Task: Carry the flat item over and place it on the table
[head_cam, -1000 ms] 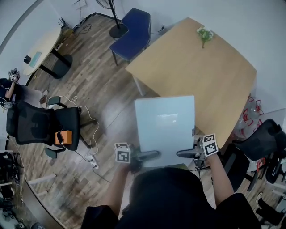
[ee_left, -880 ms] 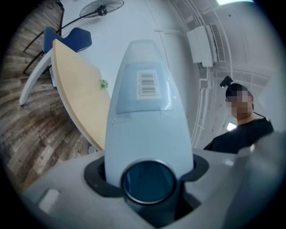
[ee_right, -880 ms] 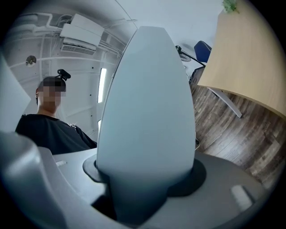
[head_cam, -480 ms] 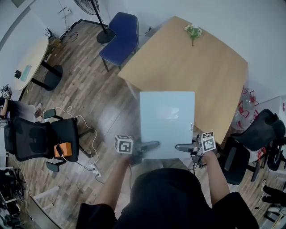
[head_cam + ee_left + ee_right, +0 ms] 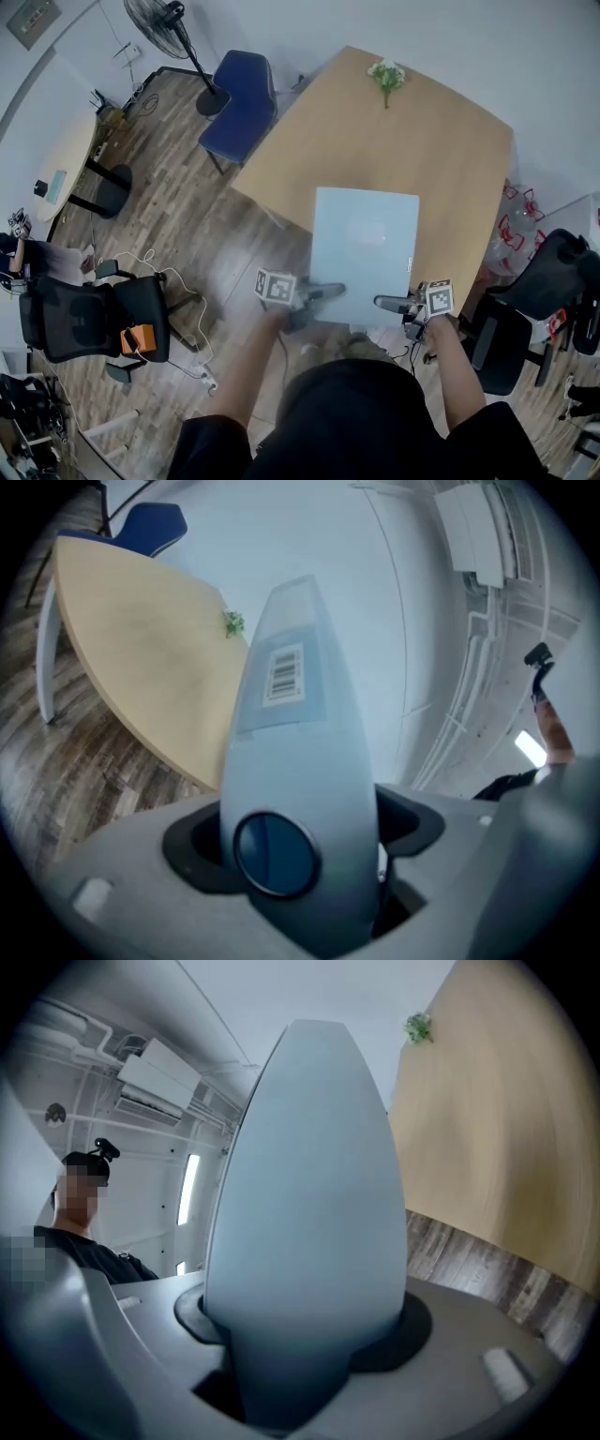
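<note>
The flat item is a pale blue-grey panel [image 5: 366,253], held level, with its far part over the near edge of the wooden table [image 5: 375,141]. My left gripper [image 5: 323,292] holds its near left corner; the jaws are opening, with the panel [image 5: 291,761] still filling the gap between the pads. A barcode label shows on that face. My right gripper [image 5: 389,303] is shut on the near right corner, and the panel [image 5: 309,1194] sits wedged between its jaws. A small green sprig [image 5: 386,75] lies at the table's far side.
A blue chair [image 5: 239,103] and a standing fan [image 5: 155,19] stand left of the table. Black office chairs sit at the left [image 5: 89,305] and right [image 5: 525,300]. Cables and a power strip [image 5: 202,375] lie on the wooden floor. A small round table [image 5: 66,141] is far left.
The panel and both grippers have come closer to the table, and its far edge now reaches over the tabletop. The left gripper has shifted right along the near edge.
</note>
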The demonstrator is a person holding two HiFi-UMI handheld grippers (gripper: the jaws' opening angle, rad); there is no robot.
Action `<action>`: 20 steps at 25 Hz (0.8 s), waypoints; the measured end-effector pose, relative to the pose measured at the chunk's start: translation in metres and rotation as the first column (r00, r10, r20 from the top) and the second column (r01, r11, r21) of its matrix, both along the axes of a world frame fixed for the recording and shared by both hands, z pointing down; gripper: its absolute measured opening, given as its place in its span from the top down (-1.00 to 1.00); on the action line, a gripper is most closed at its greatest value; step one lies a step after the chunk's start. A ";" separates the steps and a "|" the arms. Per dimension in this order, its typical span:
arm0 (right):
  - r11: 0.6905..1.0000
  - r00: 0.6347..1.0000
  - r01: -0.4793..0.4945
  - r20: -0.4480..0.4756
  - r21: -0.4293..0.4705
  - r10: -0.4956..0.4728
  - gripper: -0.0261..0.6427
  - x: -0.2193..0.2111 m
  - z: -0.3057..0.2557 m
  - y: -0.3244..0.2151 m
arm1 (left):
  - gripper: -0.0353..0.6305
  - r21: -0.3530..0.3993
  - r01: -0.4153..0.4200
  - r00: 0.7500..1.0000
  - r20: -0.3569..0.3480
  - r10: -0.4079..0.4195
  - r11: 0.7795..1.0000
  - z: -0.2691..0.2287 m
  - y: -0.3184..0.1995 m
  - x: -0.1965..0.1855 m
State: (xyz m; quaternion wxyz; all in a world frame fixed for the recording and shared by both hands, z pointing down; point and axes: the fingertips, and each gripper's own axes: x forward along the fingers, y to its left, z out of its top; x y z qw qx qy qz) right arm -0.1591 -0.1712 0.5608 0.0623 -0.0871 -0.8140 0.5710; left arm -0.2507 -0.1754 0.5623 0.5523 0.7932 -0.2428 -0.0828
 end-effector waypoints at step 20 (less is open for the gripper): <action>0.923 0.936 -0.351 -0.092 -0.156 0.341 0.06 0.097 0.140 -0.163 | -0.49 -0.106 -0.021 0.965 0.260 0.048 0.994 0.161 -0.197 0.087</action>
